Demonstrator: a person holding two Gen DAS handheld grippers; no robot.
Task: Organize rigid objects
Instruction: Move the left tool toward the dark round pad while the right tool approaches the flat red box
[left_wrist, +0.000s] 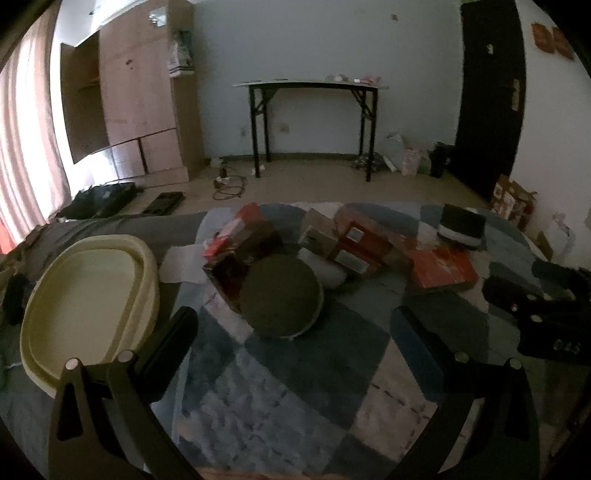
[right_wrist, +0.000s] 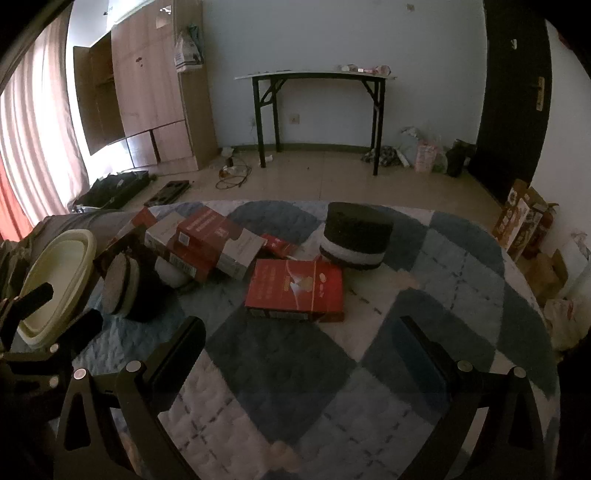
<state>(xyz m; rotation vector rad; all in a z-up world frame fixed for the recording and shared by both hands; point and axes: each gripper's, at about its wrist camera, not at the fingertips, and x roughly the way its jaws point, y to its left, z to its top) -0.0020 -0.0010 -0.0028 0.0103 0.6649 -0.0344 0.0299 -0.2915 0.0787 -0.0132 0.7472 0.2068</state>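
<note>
A pile of red and grey boxes (left_wrist: 354, 240) lies on a blue-and-white quilt (left_wrist: 303, 387). A dark round tin (left_wrist: 279, 295) lies tilted on its side in front of the pile; it also shows in the right wrist view (right_wrist: 123, 291). A second dark tin with a white band (right_wrist: 354, 236) stands upright farther back. A flat red box (right_wrist: 295, 290) lies apart, ahead of my right gripper (right_wrist: 301, 336). A cream oval tub (left_wrist: 88, 306) sits at the left. My left gripper (left_wrist: 295, 328) is open and empty, just short of the tilted tin. My right gripper is open and empty.
The quilt's far edge drops to a tiled floor with cables (right_wrist: 232, 175) and a black case (right_wrist: 110, 190). A black folding table (right_wrist: 317, 110) stands against the far wall, a wooden wardrobe (right_wrist: 147, 92) at the left. Cartons (right_wrist: 524, 218) stand right.
</note>
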